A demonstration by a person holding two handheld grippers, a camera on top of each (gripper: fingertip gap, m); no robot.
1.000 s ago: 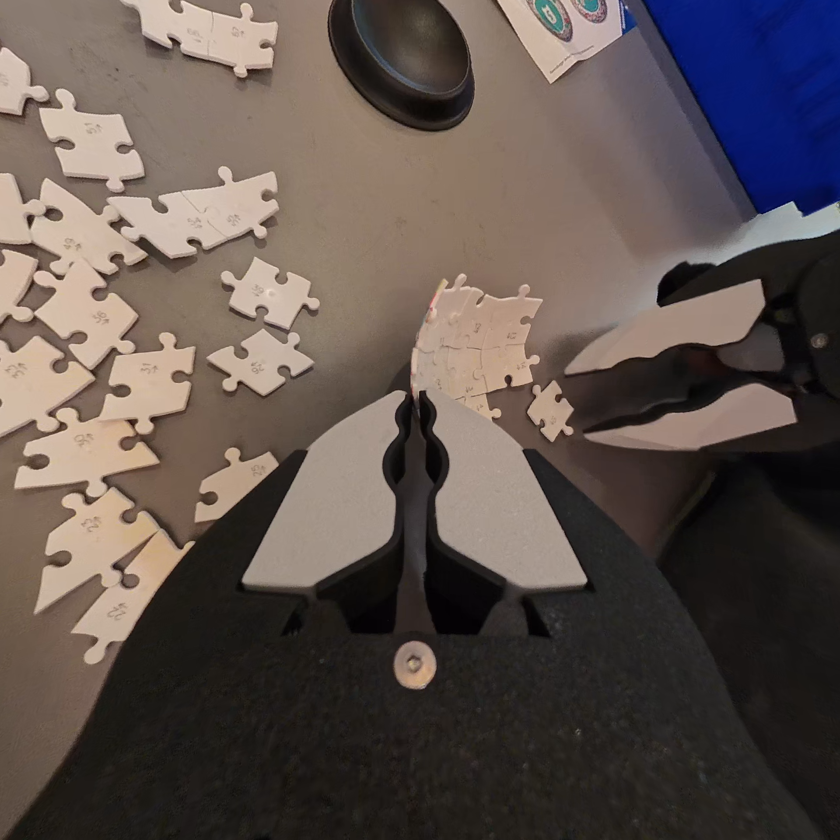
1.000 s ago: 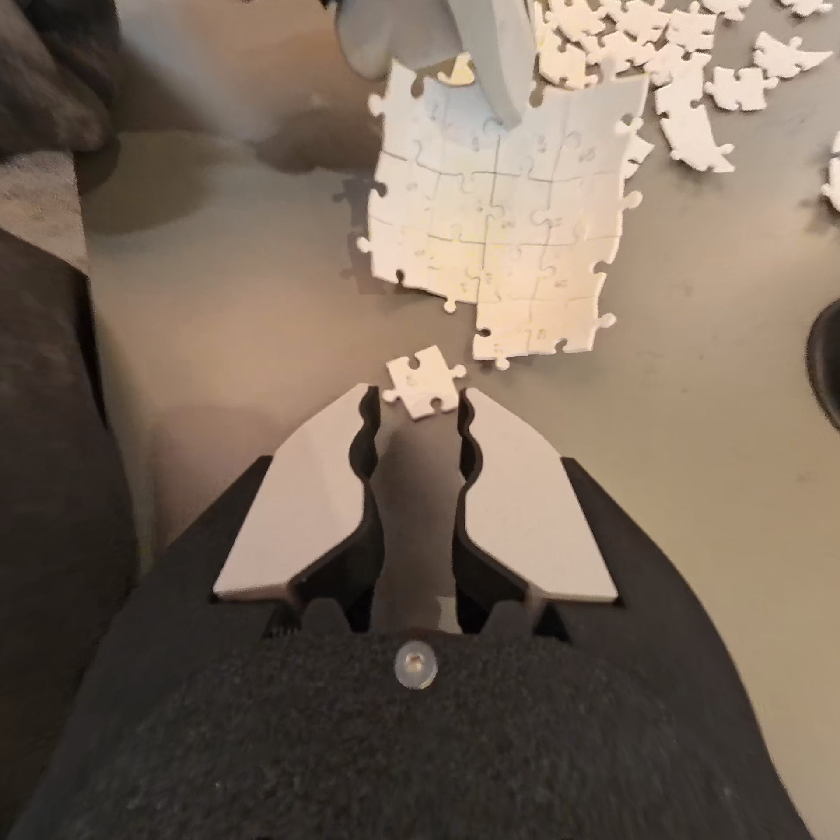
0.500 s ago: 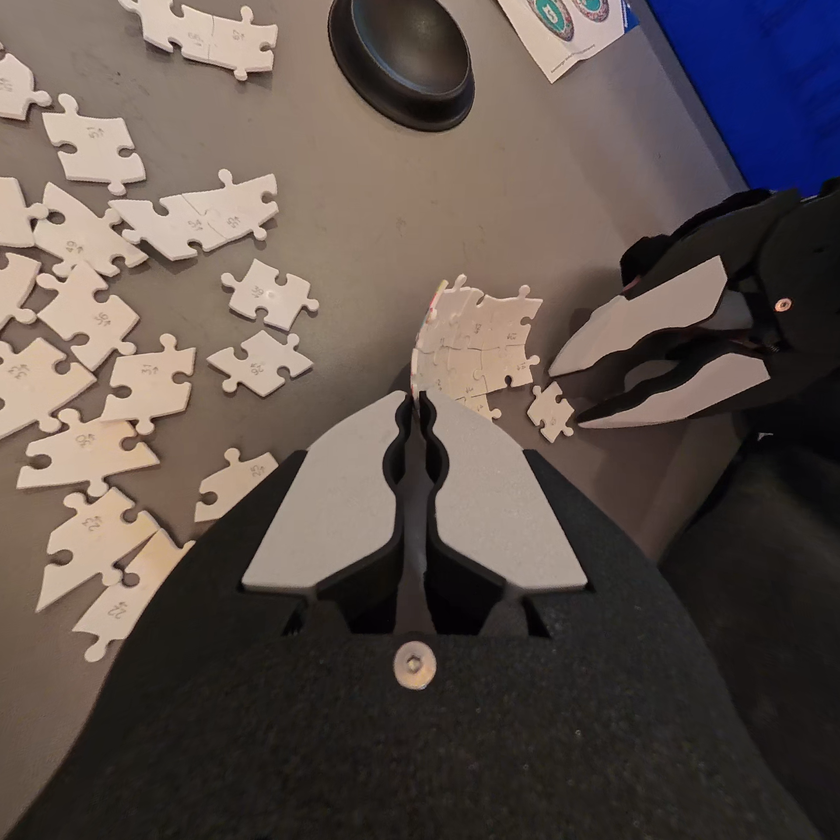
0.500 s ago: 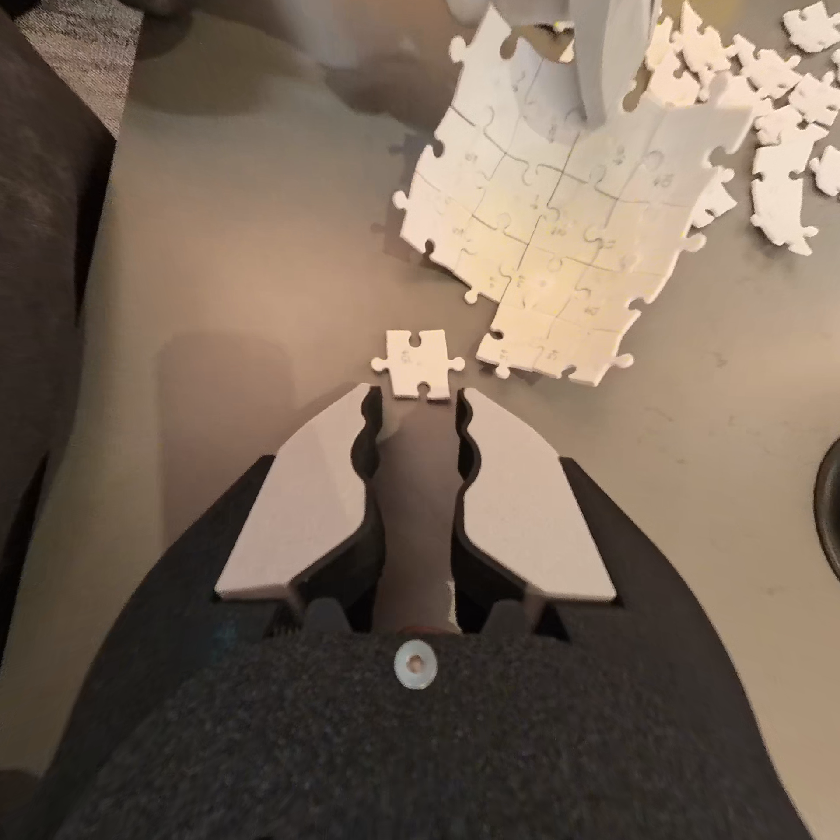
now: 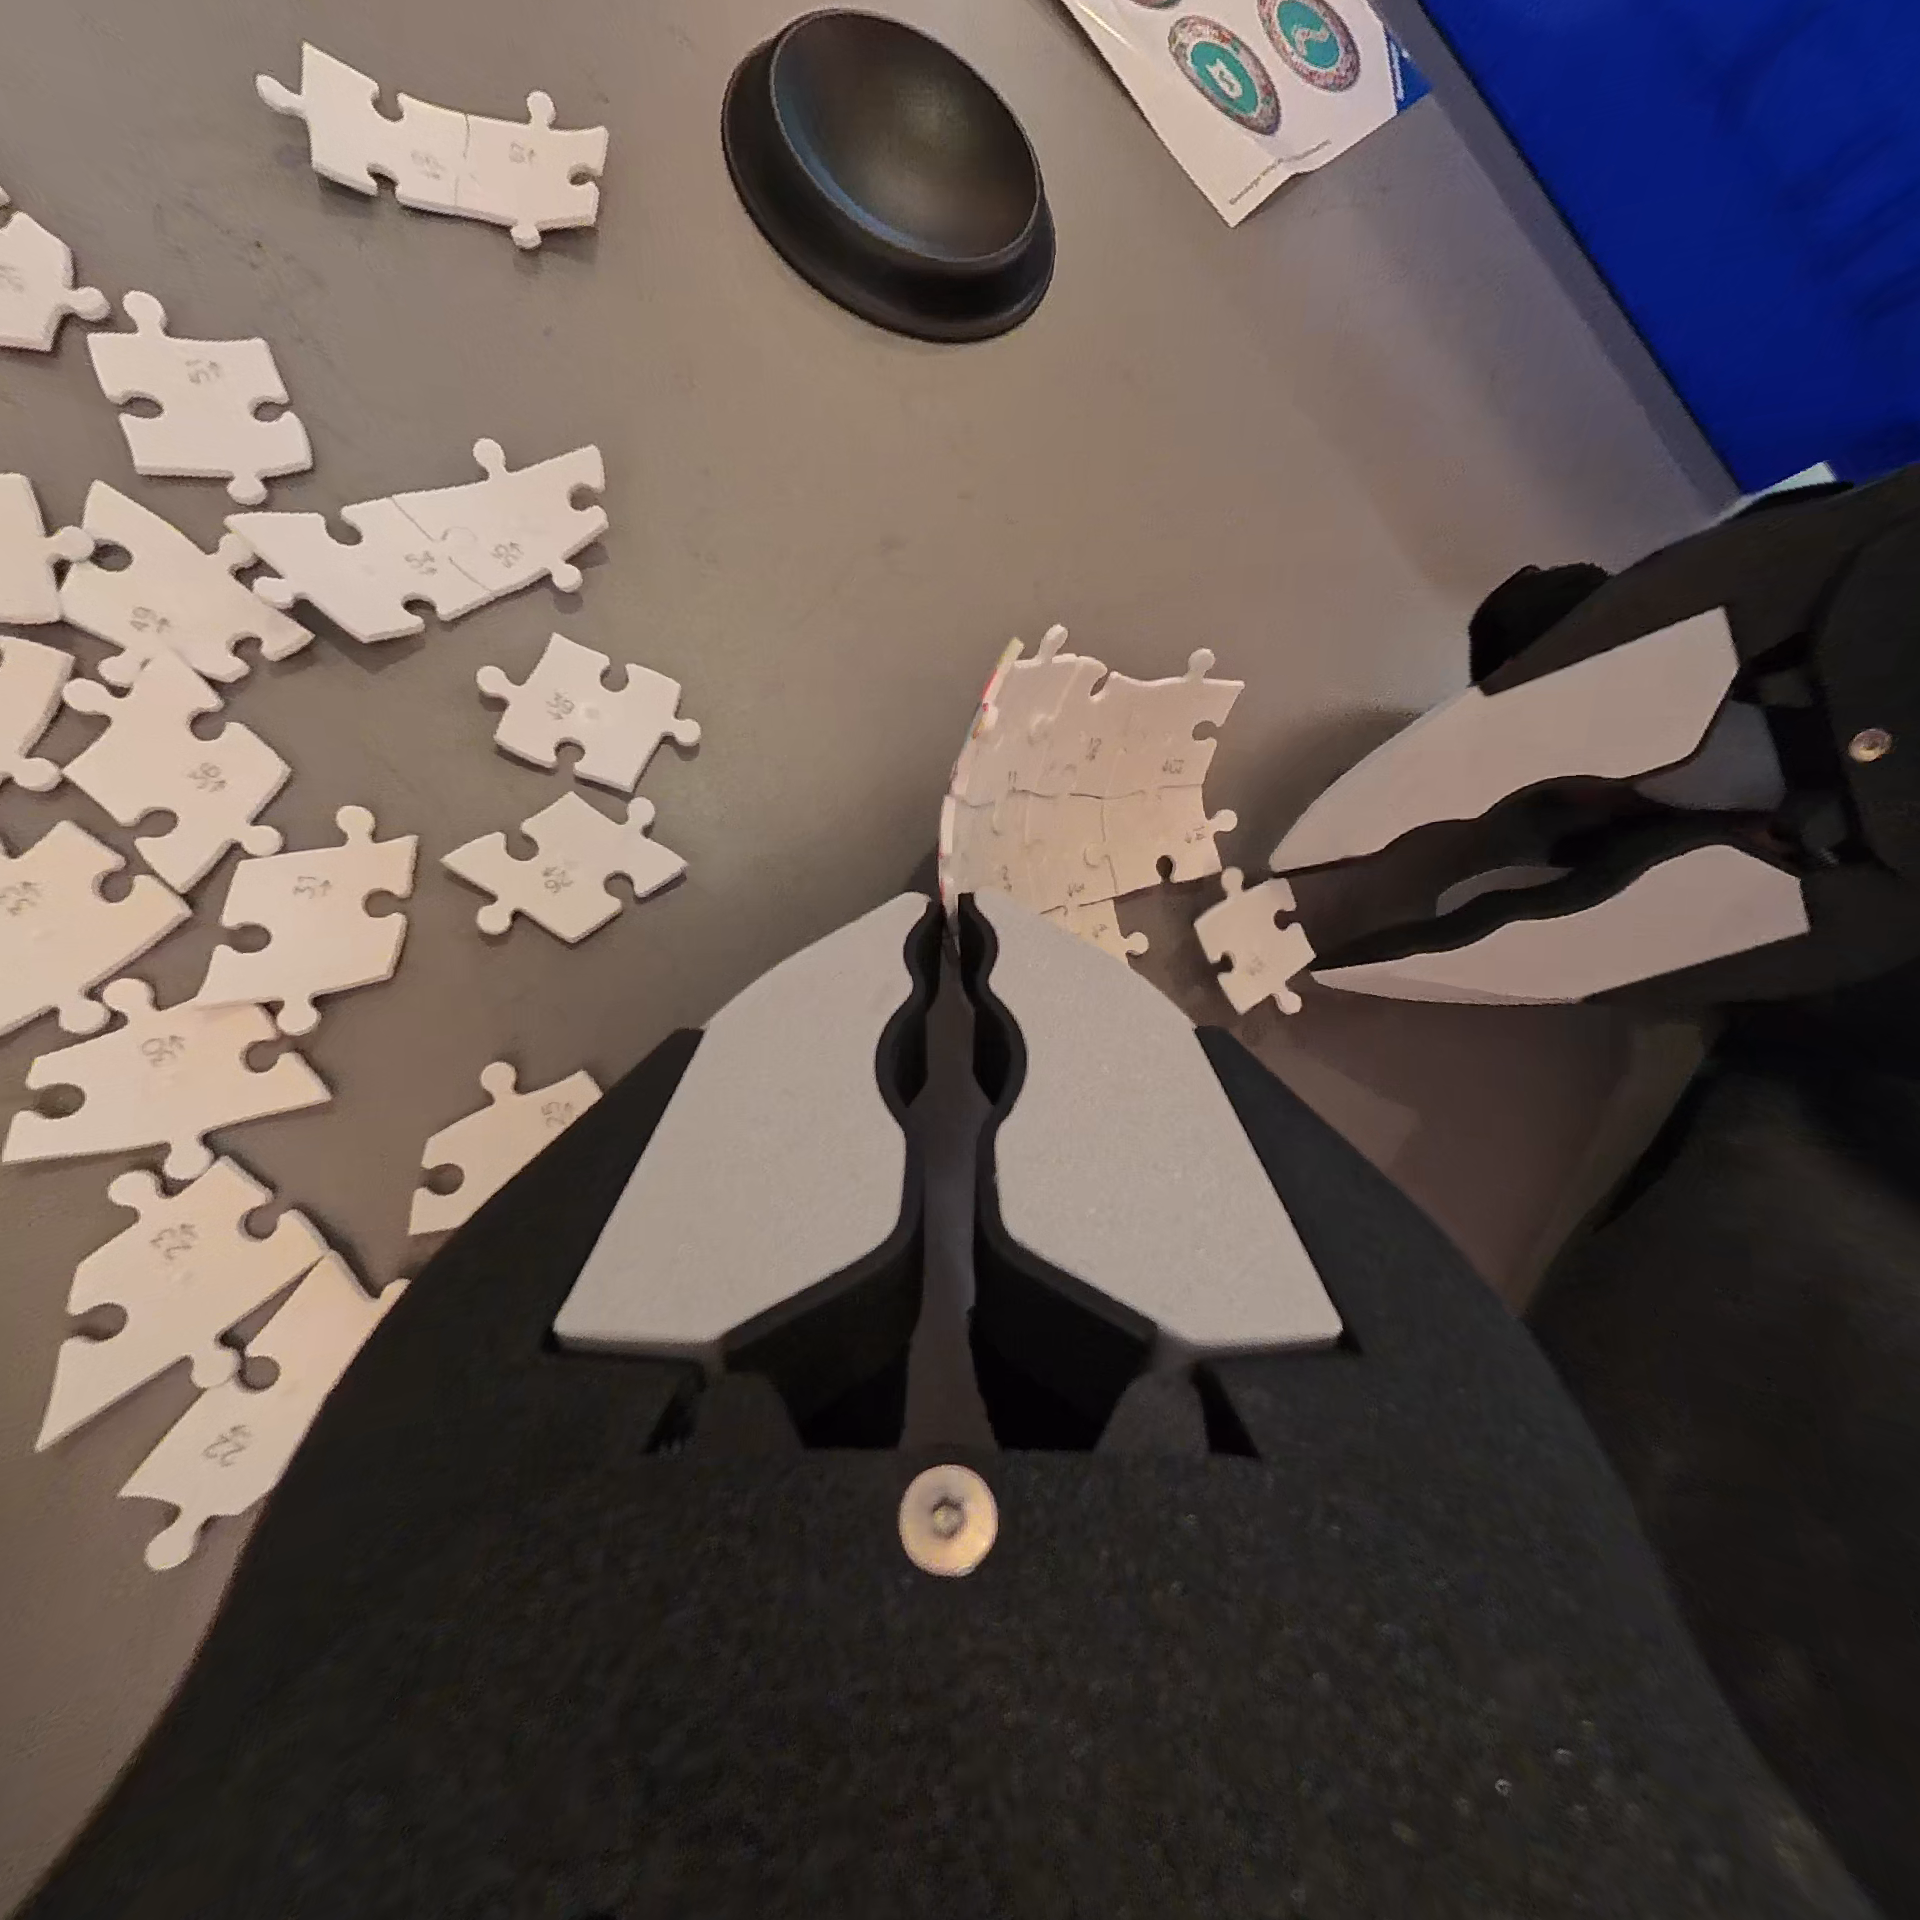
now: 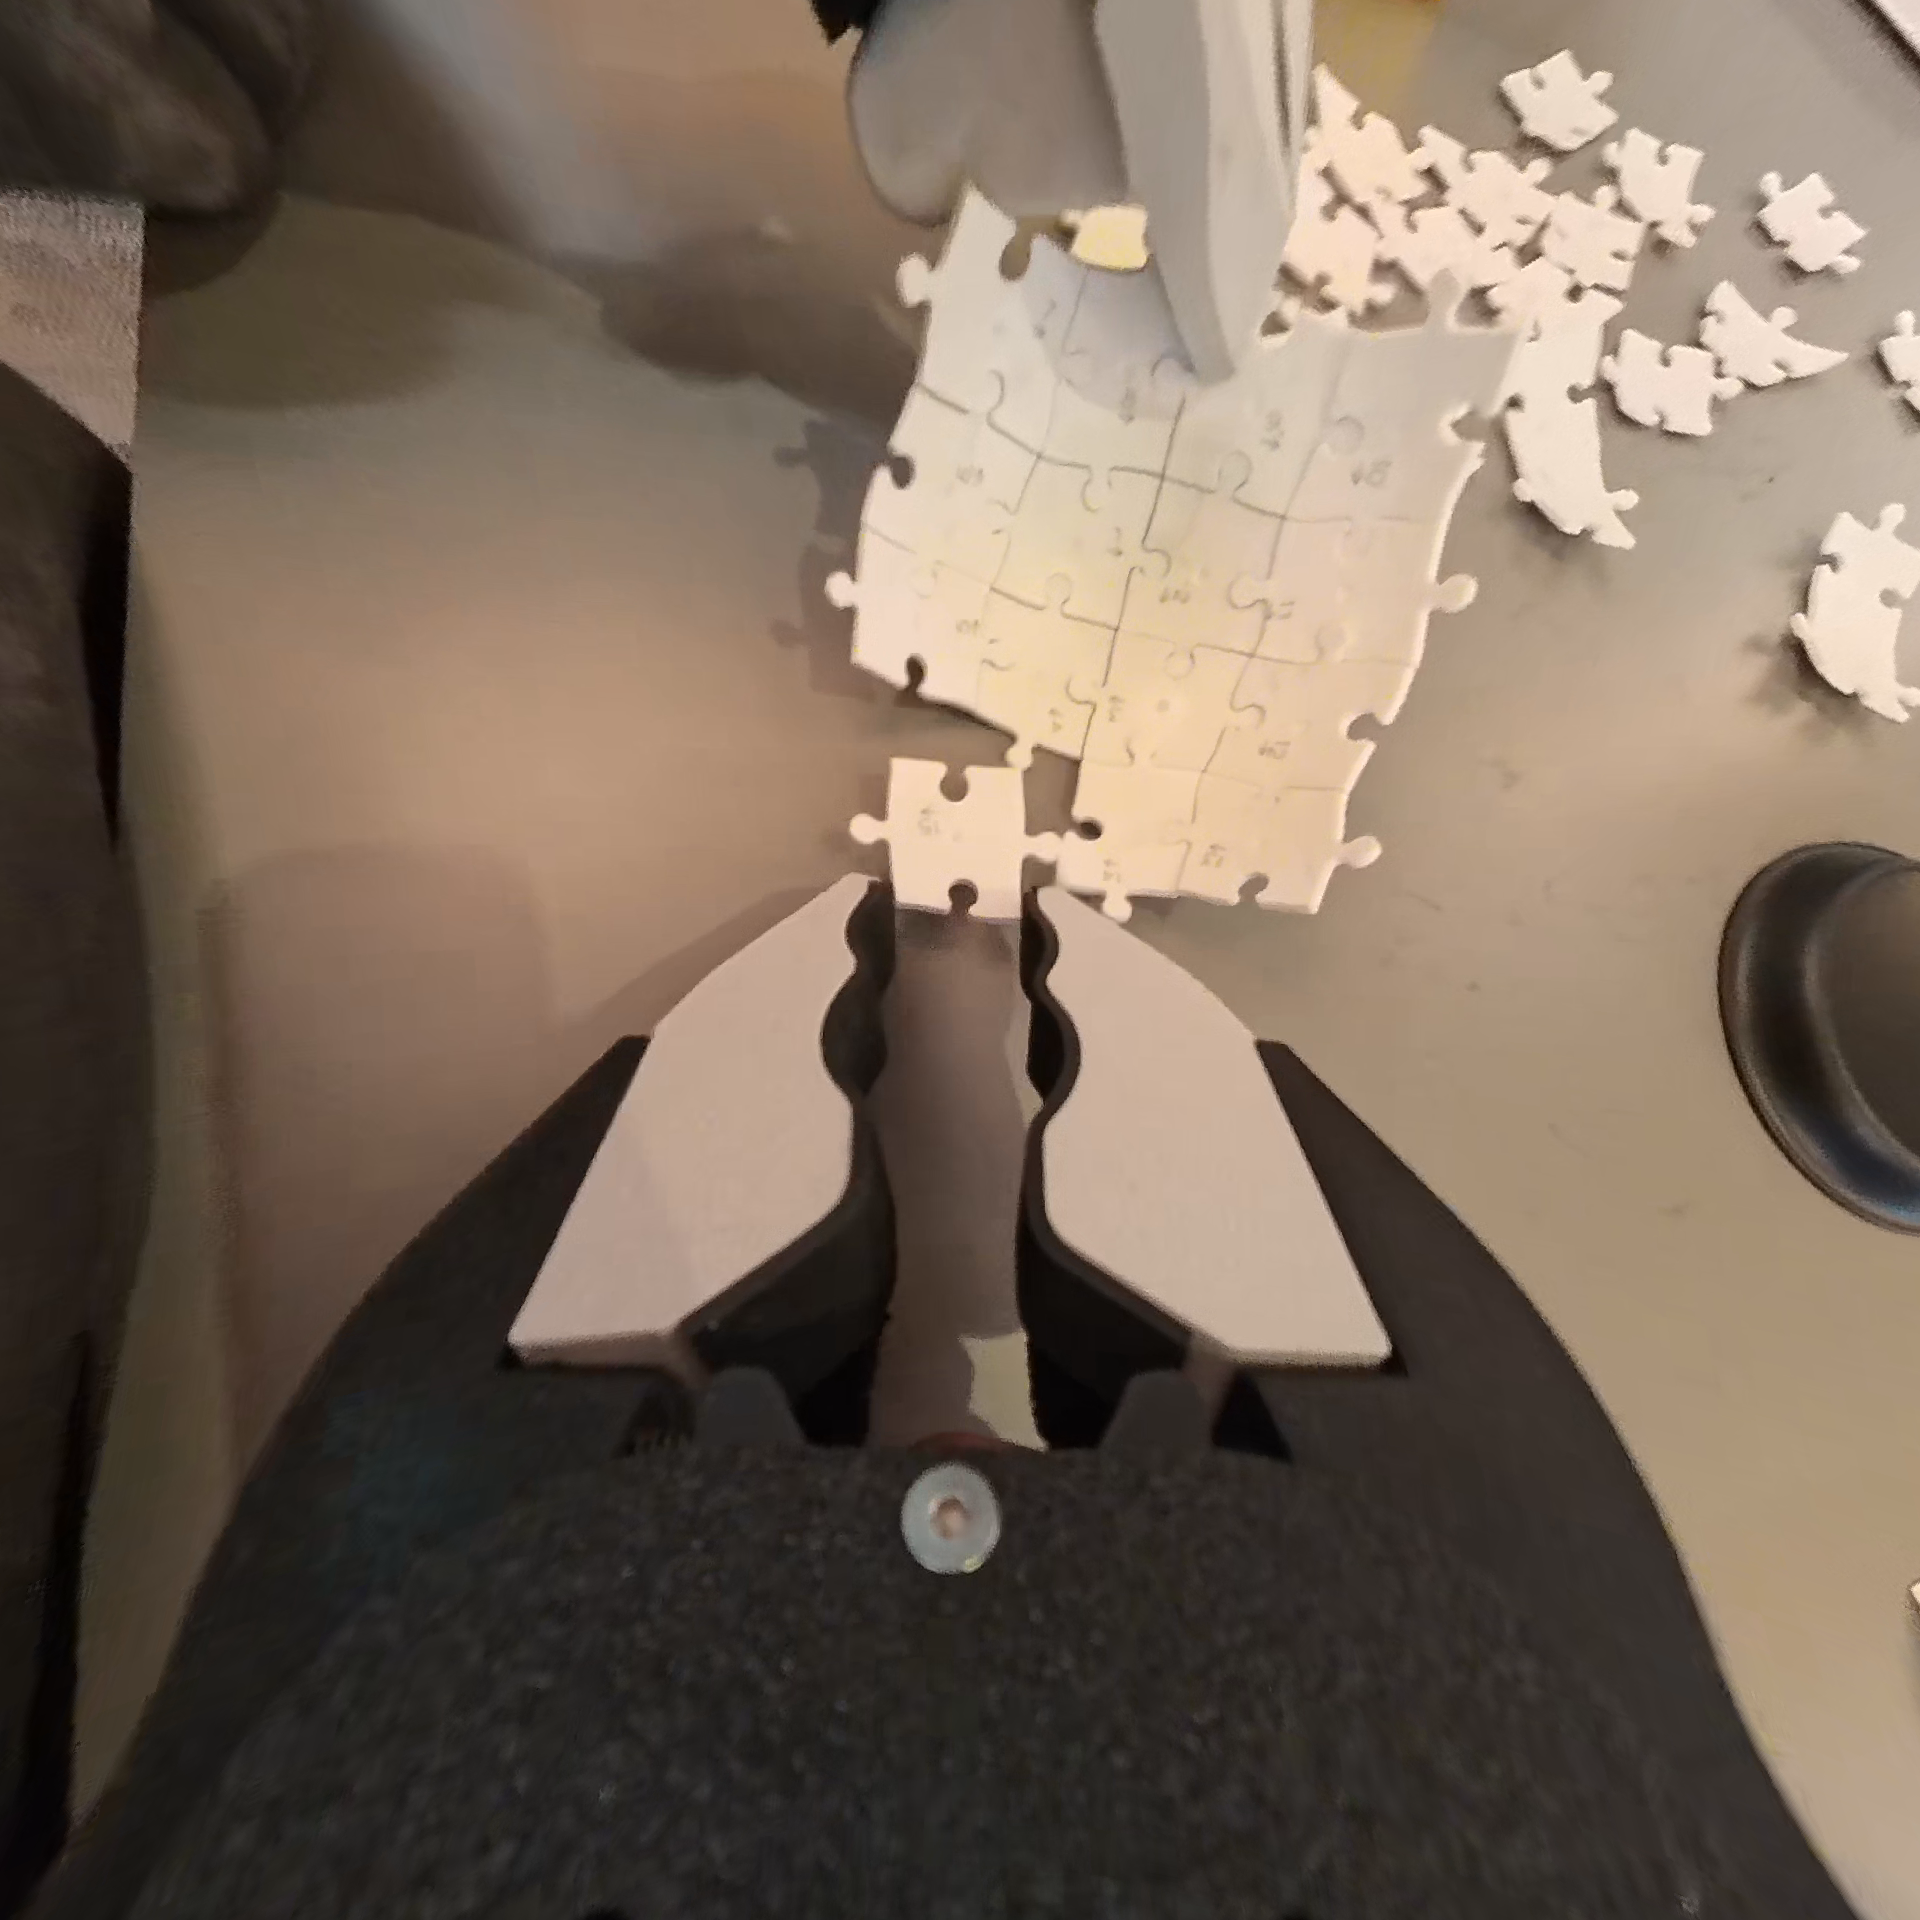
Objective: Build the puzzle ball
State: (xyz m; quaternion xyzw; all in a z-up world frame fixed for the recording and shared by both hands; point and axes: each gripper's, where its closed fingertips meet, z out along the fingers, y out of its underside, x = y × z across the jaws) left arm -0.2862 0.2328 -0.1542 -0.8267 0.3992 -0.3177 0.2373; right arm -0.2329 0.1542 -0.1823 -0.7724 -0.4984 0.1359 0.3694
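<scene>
Right gripper [image 6: 958, 894] has its jaws pinched on the near edge of a single puzzle piece [image 6: 961, 826], just beside the open notch at the near-left corner of the curved assembled panel [image 6: 1153, 592]. Left gripper [image 5: 954, 909] is clamped tight on that panel's rim, propping it up off the grey table [image 5: 831, 499]. Progress looks early to me: one curved patch joined, a few pairs, and loose pieces [image 5: 260, 914] scattered across the left. The black stand [image 5: 888, 171] sits empty at the far side.
</scene>
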